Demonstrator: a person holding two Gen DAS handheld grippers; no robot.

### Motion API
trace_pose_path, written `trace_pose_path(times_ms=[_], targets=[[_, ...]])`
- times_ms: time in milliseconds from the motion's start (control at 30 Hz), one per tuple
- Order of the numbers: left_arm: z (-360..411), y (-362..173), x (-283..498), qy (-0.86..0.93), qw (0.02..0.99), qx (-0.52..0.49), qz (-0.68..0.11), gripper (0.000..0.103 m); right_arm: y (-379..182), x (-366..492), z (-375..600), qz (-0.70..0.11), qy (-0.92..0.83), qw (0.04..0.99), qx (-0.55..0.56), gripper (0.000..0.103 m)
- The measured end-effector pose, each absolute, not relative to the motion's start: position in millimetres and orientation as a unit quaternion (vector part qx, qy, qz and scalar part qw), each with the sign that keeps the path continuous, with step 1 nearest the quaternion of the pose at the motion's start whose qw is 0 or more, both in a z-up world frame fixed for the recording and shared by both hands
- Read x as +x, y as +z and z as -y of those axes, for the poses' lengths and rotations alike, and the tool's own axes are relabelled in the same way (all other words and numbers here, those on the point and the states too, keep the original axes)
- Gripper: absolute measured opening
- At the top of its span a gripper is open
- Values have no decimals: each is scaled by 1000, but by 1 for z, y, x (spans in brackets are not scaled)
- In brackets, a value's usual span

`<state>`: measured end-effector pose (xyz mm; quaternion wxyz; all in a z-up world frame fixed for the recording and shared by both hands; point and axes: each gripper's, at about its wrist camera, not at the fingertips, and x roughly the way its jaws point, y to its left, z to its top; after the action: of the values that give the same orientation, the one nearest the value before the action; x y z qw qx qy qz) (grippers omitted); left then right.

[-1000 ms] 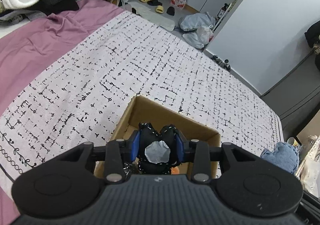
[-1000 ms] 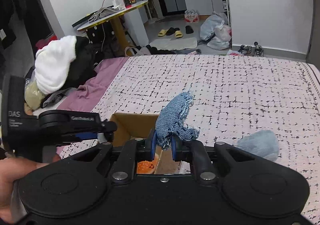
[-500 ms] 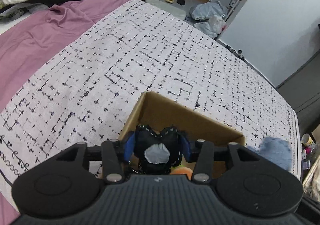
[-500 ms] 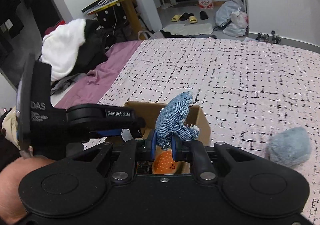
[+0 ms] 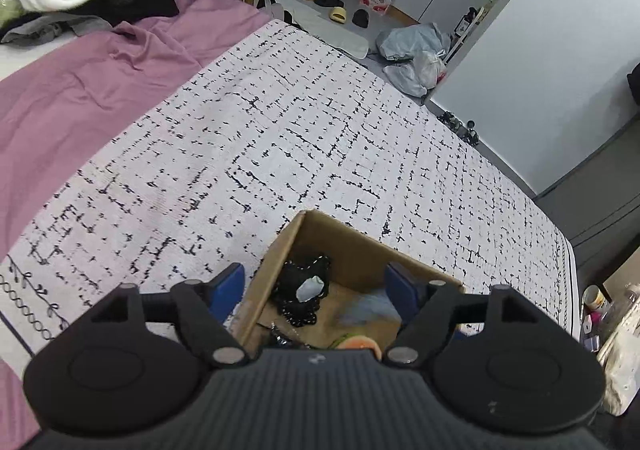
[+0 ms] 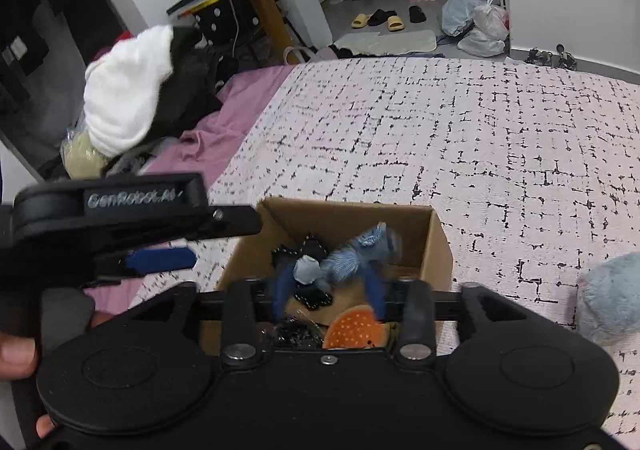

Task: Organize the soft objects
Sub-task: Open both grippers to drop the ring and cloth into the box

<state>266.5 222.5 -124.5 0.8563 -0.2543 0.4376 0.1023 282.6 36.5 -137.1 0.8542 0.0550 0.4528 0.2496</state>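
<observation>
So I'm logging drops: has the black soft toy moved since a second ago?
Yes. The black soft toy has left the now open left hand-held gripper and lies down inside the cardboard box, against its left wall.

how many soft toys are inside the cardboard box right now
3 that I can make out in the open cardboard box: a black stitched plush at the left, a blue denim plush mid-box, and an orange dotted plush nearest the camera. More may lie hidden.

Soft, even indoor light is being spread; edges are being bowed by fisheye, and the denim toy (image 6: 360,254) is being motion-blurred.
</observation>
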Motion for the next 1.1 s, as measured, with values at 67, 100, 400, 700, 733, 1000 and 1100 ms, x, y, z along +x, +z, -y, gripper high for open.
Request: trace_pose_path(times_ms=[67, 100, 400, 700, 733, 1000, 1100], targets=[[-222, -121, 262, 102, 858, -252, -435, 82, -134, 281, -32, -449, 247, 857, 59, 49], [-222, -119, 260, 102, 860, -251, -433, 83, -132, 278, -30, -448, 245, 858, 59, 49], [-209, -103, 238, 106, 875, -232, -413, 93, -113, 262, -3, -426, 230, 873, 56, 82], [-182, -86, 218, 84, 880, -196, -424, 94, -95, 245, 31, -404, 194, 892, 64, 99], [-181, -84, 215, 82, 881, -199, -422, 94, -93, 244, 35, -404, 193, 892, 69, 102], [-167, -63, 192, 81, 892, -207, -394, 103, -77, 224, 59, -390, 192, 897, 80, 103], [-159, -56, 184, 78, 896, -199, -389, 103, -72, 217, 68, -388, 192, 897, 84, 103]])
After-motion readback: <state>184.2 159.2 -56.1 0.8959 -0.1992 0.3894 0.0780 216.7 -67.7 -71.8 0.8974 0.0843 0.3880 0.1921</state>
